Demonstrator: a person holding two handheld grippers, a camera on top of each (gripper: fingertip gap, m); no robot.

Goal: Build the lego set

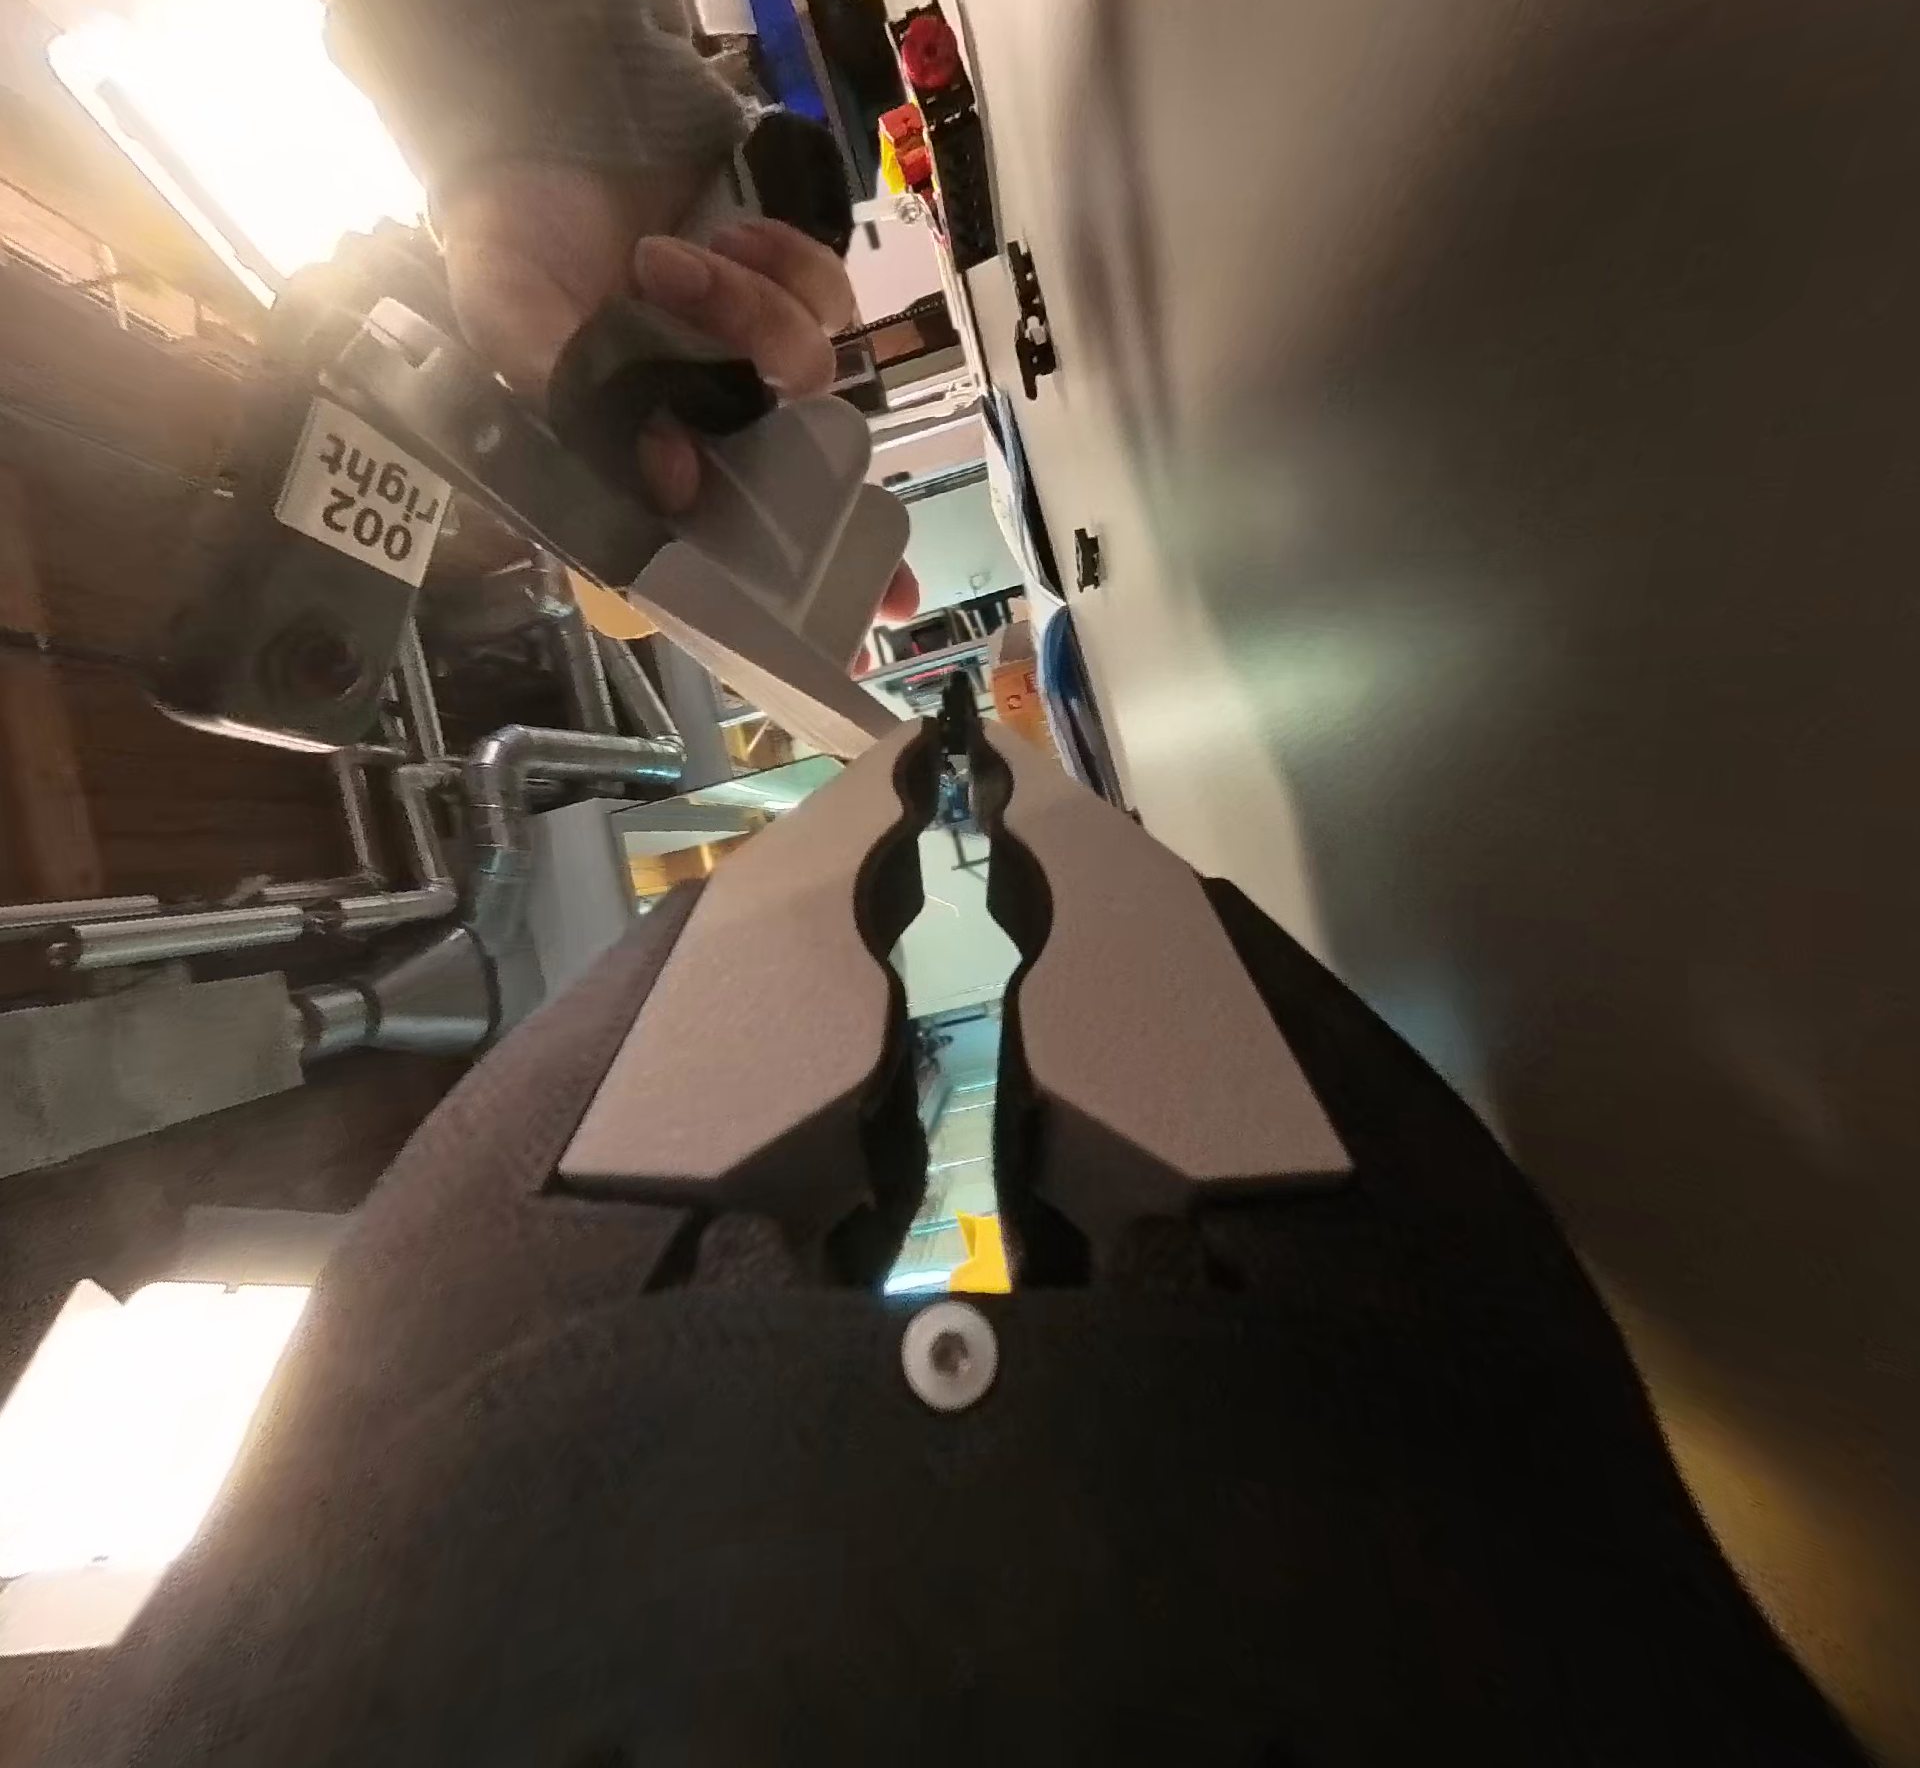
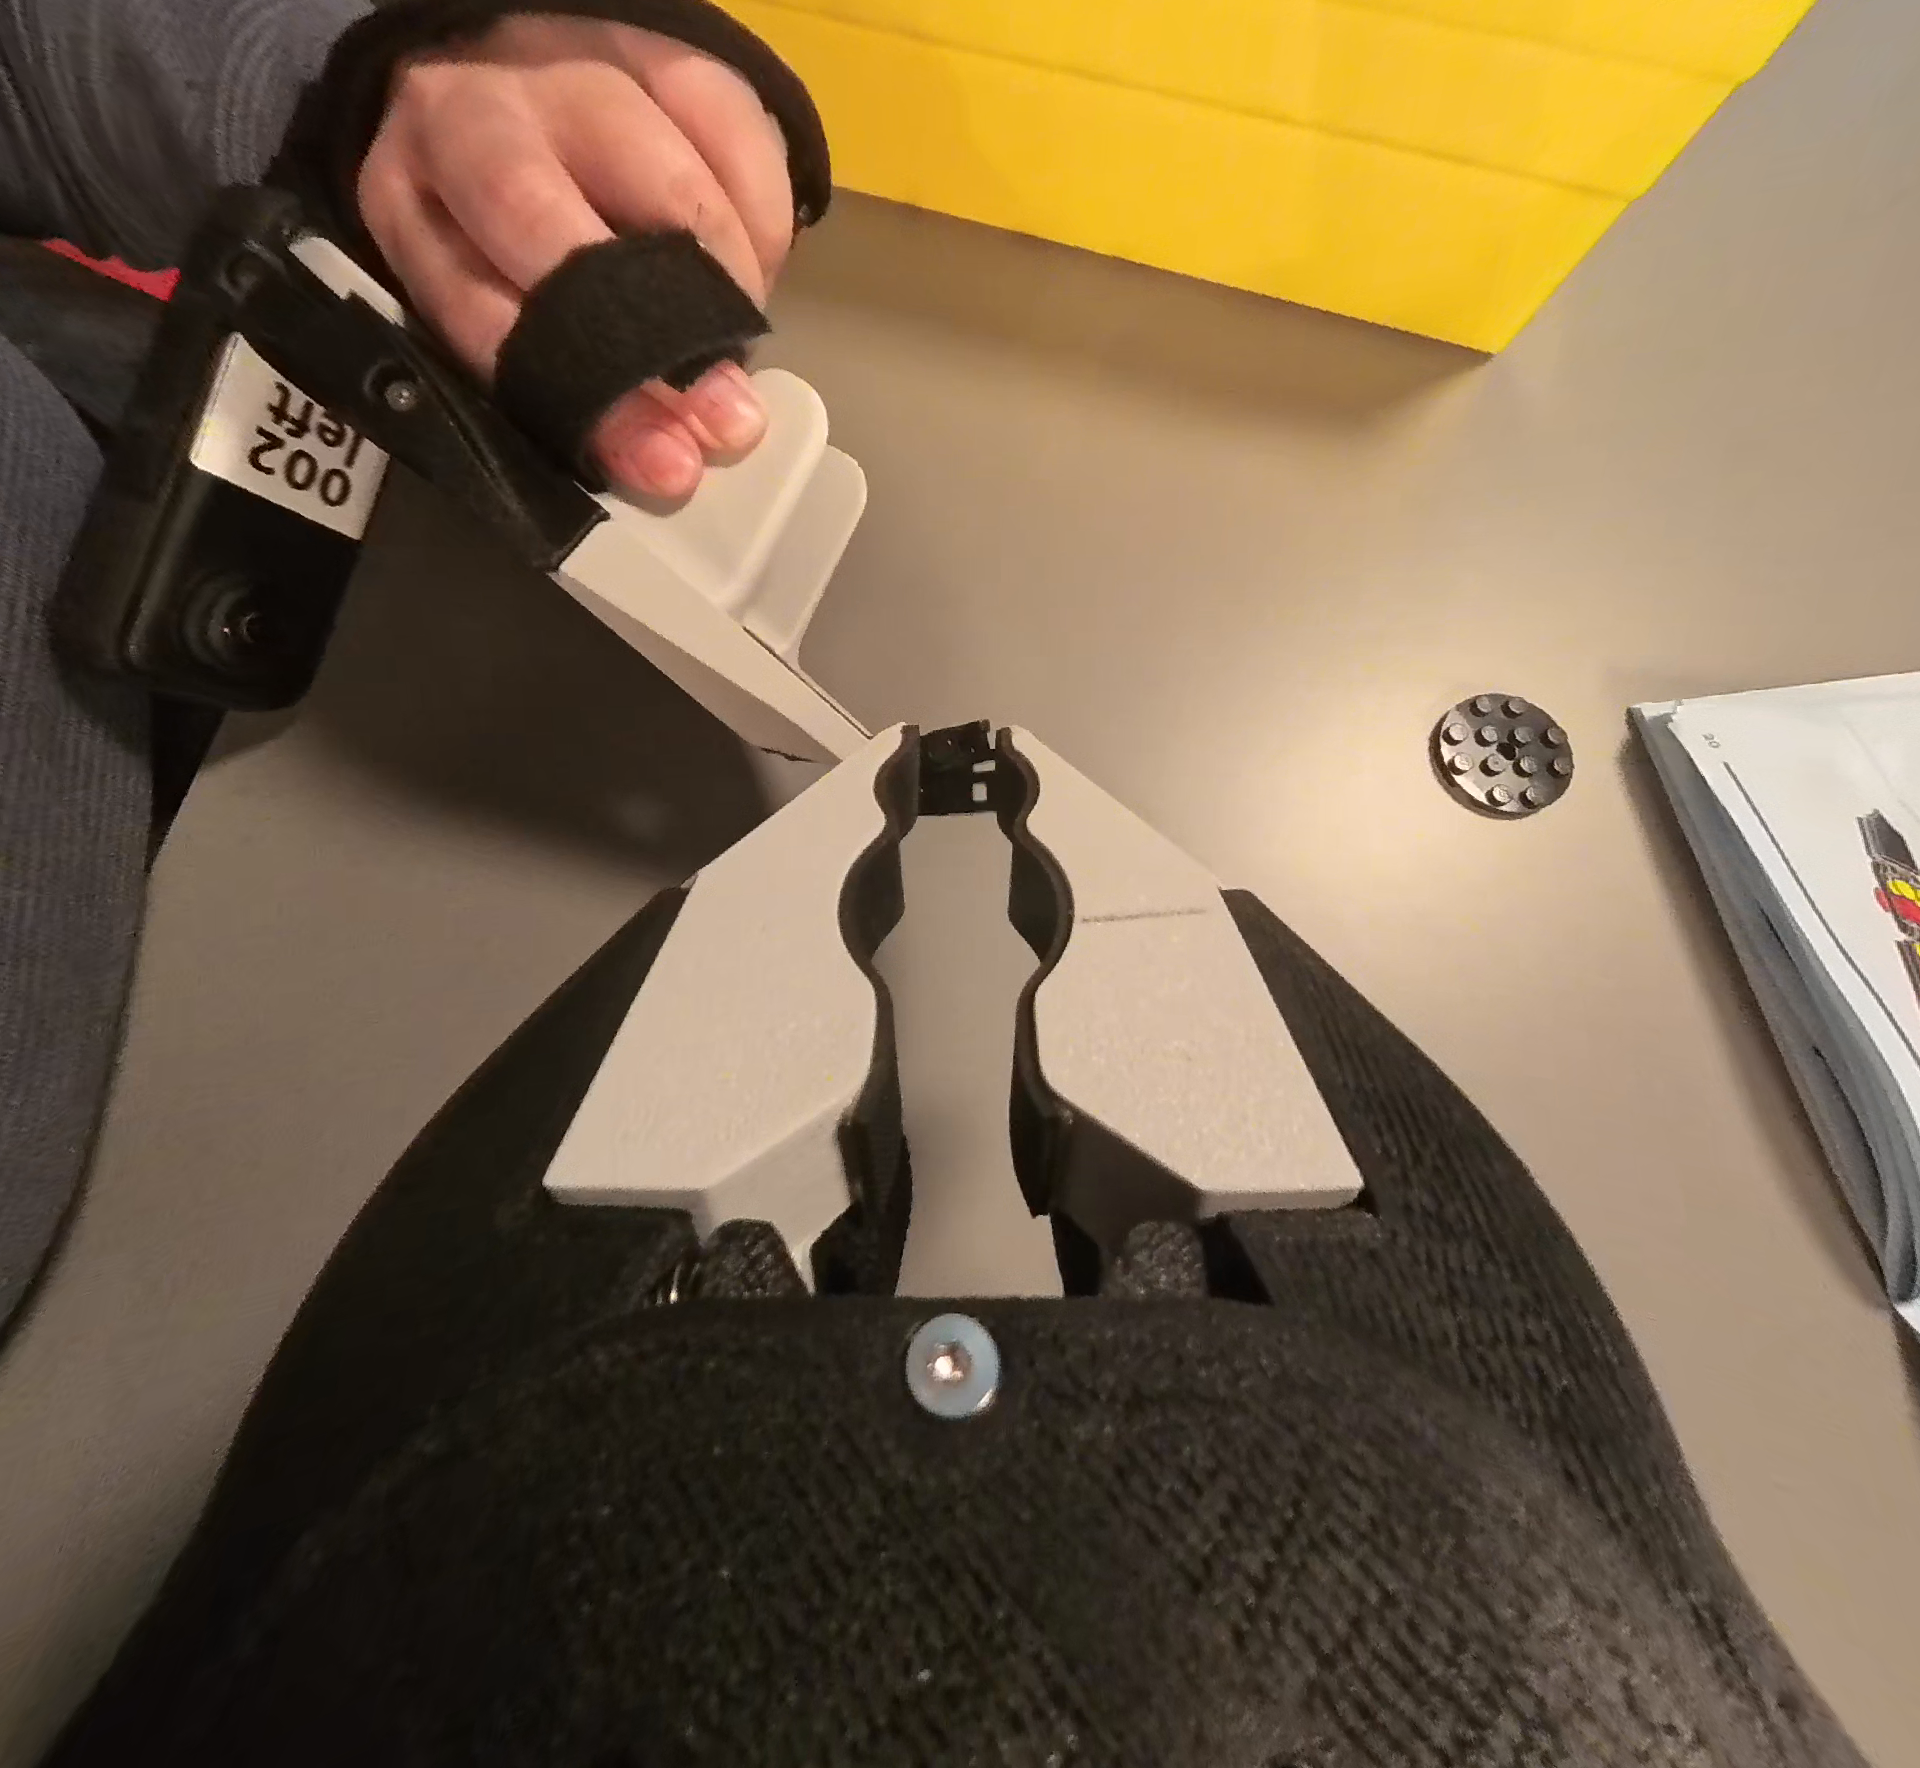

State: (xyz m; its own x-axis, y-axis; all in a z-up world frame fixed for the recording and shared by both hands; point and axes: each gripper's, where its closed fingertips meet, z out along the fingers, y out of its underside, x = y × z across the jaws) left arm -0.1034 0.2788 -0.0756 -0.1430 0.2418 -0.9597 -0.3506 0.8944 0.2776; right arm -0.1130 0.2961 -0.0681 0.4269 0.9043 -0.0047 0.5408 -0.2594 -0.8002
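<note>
Your right gripper [image 2: 958,754] has its jaws nearly closed, pinching a small black lego piece [image 2: 956,768] at the very tips, held above the grey counter [image 2: 1195,523]. The piece's long axis is too small to judge.

Your left gripper [image 1: 954,731] comes in from the left w/ jaws nearly closed on a small dark piece [image 1: 956,702]; its tips meet the right gripper's tips.

White stickers w/ printed text sit on both gripper bodies.

A round black studded plate [image 2: 1504,754] lies flat, studs up, well right of the tips. An open instruction booklet [image 2: 1808,970] is at the counter's right edge, a yellow bin [image 2: 1195,56] at the back. In the left wrist view, a red/black/yellow partial build [image 1: 935,149] sits on the counter.
</note>
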